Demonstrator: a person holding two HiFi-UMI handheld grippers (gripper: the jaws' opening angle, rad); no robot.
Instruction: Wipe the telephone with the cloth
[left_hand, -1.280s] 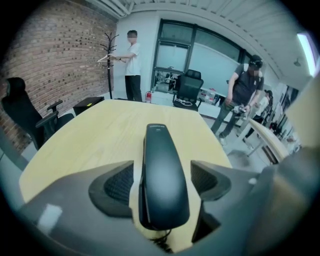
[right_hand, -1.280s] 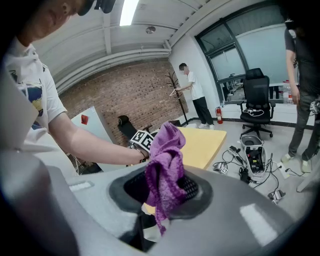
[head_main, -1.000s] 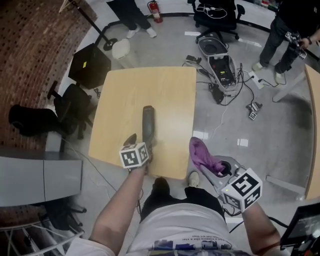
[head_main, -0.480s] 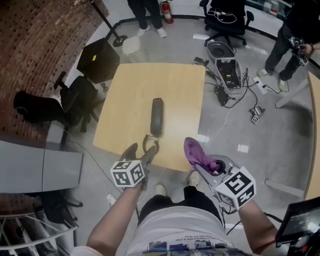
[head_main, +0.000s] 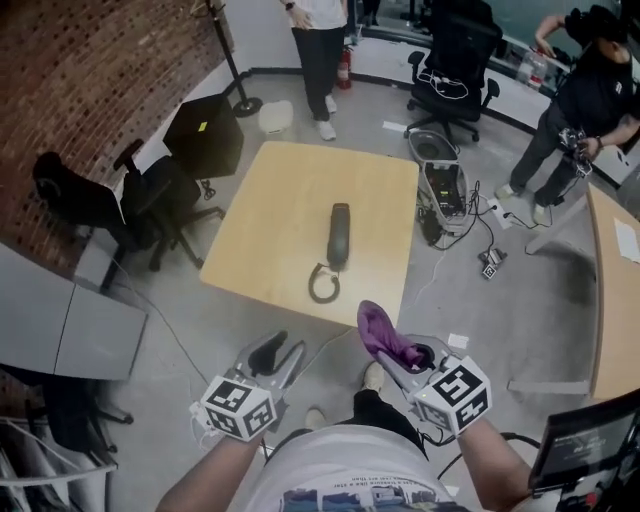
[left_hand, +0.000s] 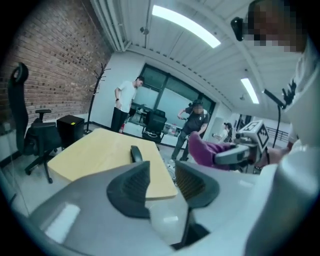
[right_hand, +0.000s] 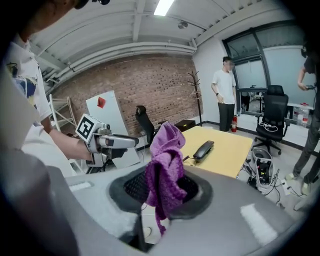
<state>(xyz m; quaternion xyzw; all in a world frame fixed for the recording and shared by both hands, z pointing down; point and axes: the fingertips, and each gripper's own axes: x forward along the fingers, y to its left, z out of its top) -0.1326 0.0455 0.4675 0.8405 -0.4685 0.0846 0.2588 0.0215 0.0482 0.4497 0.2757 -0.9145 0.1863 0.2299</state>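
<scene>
The black telephone handset (head_main: 340, 236) lies on the light wooden table (head_main: 270, 220), its coiled cord (head_main: 323, 286) curled toward the near edge. Both grippers hang short of that edge, over the floor. My left gripper (head_main: 280, 352) holds nothing; its jaws have just been closing and a gap still shows between the pads (left_hand: 134, 184). My right gripper (head_main: 395, 358) is shut on a purple cloth (head_main: 380, 333), which stands up bunched from its jaws. In the right gripper view the cloth (right_hand: 165, 170) covers the pads, with the telephone (right_hand: 204, 148) beyond it.
Black office chairs (head_main: 150, 200) and a black box (head_main: 205, 135) stand left of the table. An open case (head_main: 443, 185) and cables lie on the floor to its right. People stand at the back (head_main: 320, 40) and far right (head_main: 590, 90). Another table (head_main: 610, 270) is at right.
Both grippers have drawn back from the table toward my body. The left one has left the handset's near end, and its jaws stand narrower. The cloth stays in the right gripper.
</scene>
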